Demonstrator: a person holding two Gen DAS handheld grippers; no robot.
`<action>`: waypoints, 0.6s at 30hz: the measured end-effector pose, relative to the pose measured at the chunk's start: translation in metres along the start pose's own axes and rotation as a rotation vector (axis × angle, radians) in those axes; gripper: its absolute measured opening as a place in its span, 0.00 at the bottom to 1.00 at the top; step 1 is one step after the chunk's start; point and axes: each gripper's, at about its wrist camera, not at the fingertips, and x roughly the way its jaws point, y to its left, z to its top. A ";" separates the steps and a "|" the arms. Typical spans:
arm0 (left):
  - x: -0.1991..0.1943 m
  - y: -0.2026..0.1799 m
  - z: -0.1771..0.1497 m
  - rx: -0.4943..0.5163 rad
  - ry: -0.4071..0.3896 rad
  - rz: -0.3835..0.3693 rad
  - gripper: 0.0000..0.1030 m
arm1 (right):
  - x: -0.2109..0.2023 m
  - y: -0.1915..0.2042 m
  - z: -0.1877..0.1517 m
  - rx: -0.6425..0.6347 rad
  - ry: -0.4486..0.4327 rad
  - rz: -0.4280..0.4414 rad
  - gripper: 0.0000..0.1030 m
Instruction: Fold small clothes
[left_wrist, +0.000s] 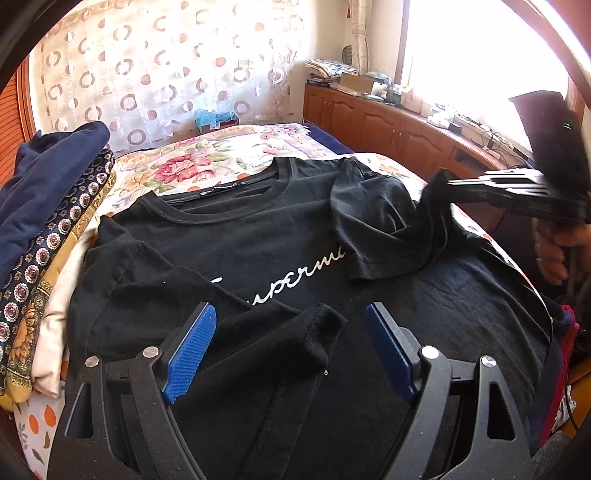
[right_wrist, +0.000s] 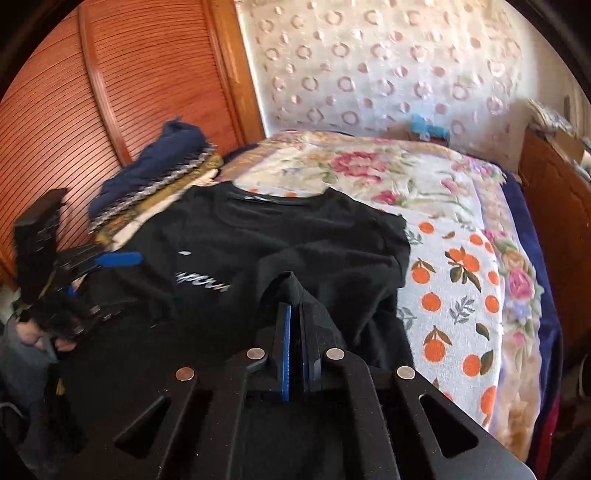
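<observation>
A black T-shirt (left_wrist: 258, 240) with white script lettering lies spread on the bed, collar away from me; it also shows in the right wrist view (right_wrist: 295, 236). Its left sleeve (left_wrist: 280, 332) is folded inward and lies between the open blue pads of my left gripper (left_wrist: 291, 325), which hovers just over it and holds nothing. My right gripper (right_wrist: 294, 306) is shut on the right sleeve's edge (right_wrist: 291, 284) and lifts it over the shirt. In the left wrist view the right gripper (left_wrist: 439, 184) comes in from the right with the sleeve (left_wrist: 376, 214) draped from it.
A stack of folded clothes (left_wrist: 51, 221) sits left of the shirt, with a navy garment on top. The bed has a floral blanket (left_wrist: 229, 155) and an orange-print sheet (right_wrist: 454, 288). A wooden cabinet (left_wrist: 388, 125) stands at the right, a slatted wardrobe door (right_wrist: 129, 92) at the left.
</observation>
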 end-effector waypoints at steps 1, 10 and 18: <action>-0.001 0.001 0.000 -0.001 -0.002 0.002 0.81 | -0.008 0.005 -0.004 -0.012 0.000 -0.002 0.04; 0.002 -0.001 0.009 -0.004 -0.017 -0.010 0.81 | -0.022 0.019 -0.068 -0.044 0.195 -0.072 0.04; 0.036 -0.018 0.036 0.051 0.031 -0.115 0.68 | -0.041 0.015 -0.077 -0.036 0.162 -0.134 0.27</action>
